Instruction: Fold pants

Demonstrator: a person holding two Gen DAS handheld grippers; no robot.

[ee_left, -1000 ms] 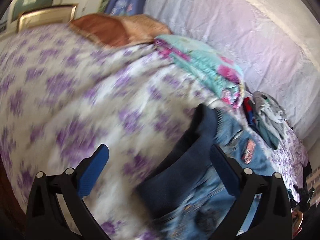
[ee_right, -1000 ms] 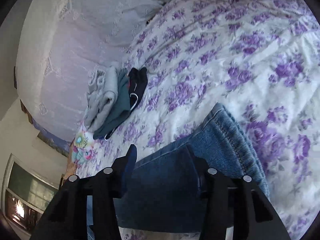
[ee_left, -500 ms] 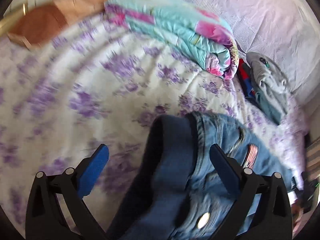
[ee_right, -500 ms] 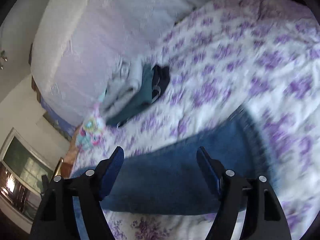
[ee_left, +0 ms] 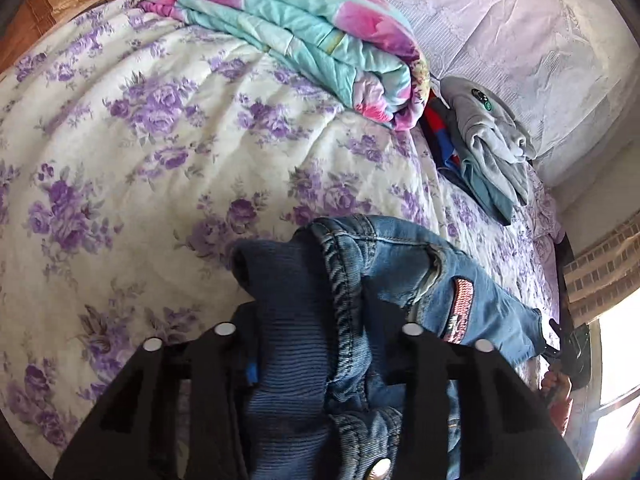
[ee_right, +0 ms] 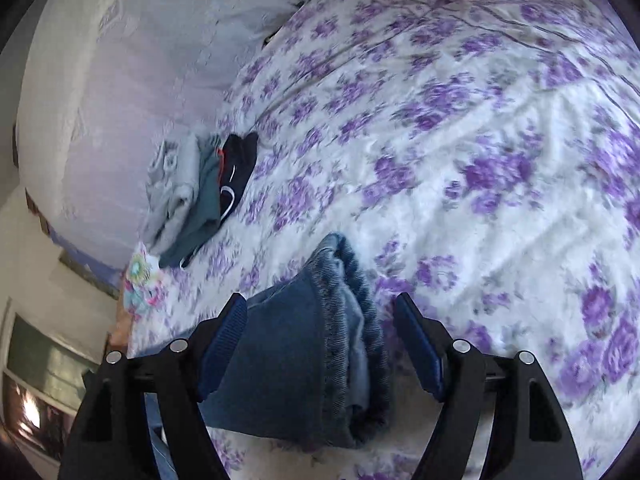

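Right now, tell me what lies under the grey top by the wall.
Under the grey top lie a teal garment and a red-and-blue one; any further layers are covered.

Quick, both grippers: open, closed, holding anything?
Left gripper: closed on the jeans at the waistband.
Right gripper: jaws open, straddling the hem.

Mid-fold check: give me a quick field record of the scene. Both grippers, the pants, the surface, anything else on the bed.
left gripper: shut on jeans at the waistband
right gripper: open, fingers either side of the leg hem, not clamped
jeans: blue denim, ribbed dark waistband, patch on one side
surface: bedspread, white with purple flowers
other items: folded teal-pink blanket; clothes pile near the headboard
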